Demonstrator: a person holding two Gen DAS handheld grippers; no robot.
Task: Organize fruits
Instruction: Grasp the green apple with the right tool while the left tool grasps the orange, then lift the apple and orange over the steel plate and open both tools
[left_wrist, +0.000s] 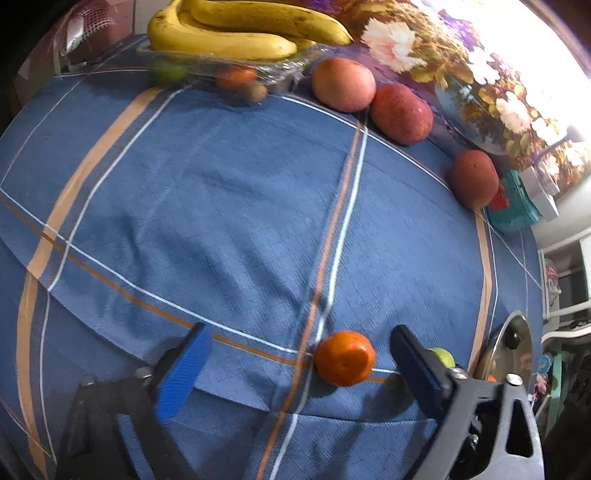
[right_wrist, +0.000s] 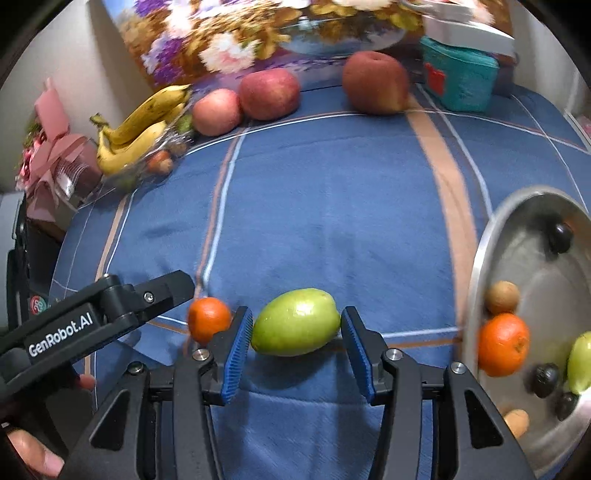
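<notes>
On the blue cloth (left_wrist: 229, 206), a tangerine (left_wrist: 344, 357) is framed between the widely parted fingers of the left gripper (left_wrist: 301, 363), untouched. A green fruit (right_wrist: 295, 322) is bracketed by the right gripper (right_wrist: 296, 349); whether its pads (right_wrist: 236, 354) press on it cannot be told. Beside it, a metal bowl (right_wrist: 491, 236) is seen holding fruit. Apples (right_wrist: 269, 93) and bananas (right_wrist: 142, 127) are ranged along the far edge.
</notes>
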